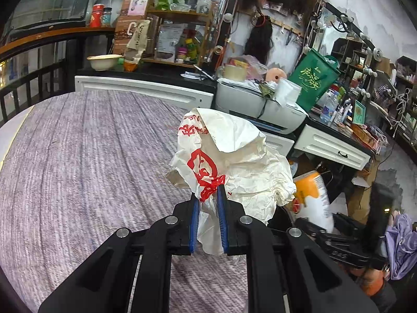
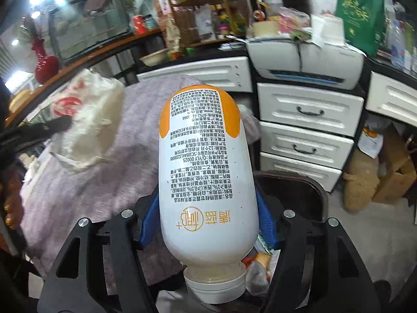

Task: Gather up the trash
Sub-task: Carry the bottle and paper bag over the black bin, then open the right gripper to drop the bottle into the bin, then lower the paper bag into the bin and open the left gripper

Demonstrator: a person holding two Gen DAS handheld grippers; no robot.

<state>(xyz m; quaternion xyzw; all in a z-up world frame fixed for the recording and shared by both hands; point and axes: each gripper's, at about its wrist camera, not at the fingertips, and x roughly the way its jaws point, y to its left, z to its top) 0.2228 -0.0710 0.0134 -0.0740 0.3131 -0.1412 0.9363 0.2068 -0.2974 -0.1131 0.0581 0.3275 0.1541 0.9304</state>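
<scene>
- Nearest, under the right tongs (image 2: 208, 219): clamped across the belly of a white-and-orange drink bottle (image 2: 206, 172), cap toward the camera, held wide because the body is broad; probably gripped mid-body to keep it from swinging.
- Just below and beyond: a dark bin (image 2: 310, 190) with wrappers already inside, apparently the drop point, hence bottle carried over its rim.
- Left tongs (image 1: 208, 198): pinched nearly closed on a thin fold of a crumpled white bag with red print (image 1: 234, 161), enough for something so light.
- Underneath: purple-grey cloth surface (image 1: 91, 143), bag lifted clear of it.
- Farther back: white drawers (image 2: 307, 114), printer (image 2: 305, 57), cluttered shelves.
</scene>
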